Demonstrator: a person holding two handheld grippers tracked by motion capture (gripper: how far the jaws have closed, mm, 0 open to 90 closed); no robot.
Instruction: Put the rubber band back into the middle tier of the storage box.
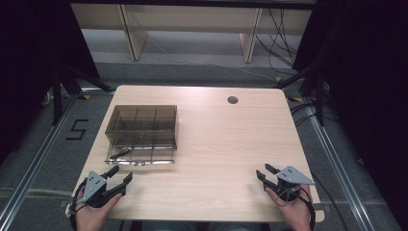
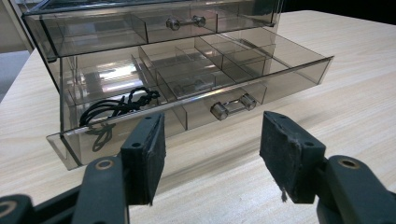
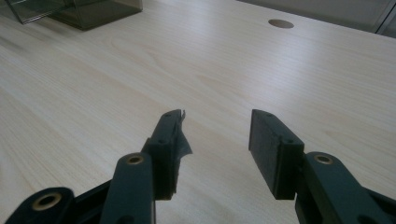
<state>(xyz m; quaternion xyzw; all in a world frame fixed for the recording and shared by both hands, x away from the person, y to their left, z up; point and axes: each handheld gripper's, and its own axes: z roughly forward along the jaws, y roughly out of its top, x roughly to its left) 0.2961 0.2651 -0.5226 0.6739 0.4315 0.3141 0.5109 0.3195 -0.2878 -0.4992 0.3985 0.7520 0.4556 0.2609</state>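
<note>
Pale wooden table [image 1: 216, 144]; smoked drawer box [image 1: 142, 126] left of centre, lower drawer [image 2: 196, 88] out, black cord [image 2: 116, 105] inside; your left gripper [image 1: 120, 174] gapes empty before its handle [image 2: 233, 106]; right gripper [image 1: 263, 172] wide, idle lower right; next, likely push drawer shut.

I watch from overhead; both gripper cameras skim the pale wooden table [image 1: 216, 144] (sharing the smoky clear-plastic drawer box [image 2: 154, 70]).

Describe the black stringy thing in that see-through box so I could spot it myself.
Start at the smoky clear drawer box on the left half of the wooden table. Its lower drawer is pulled out toward the person. The black cord lies coiled in that drawer's front corner compartment, the one dark item among bare dividers.
</note>
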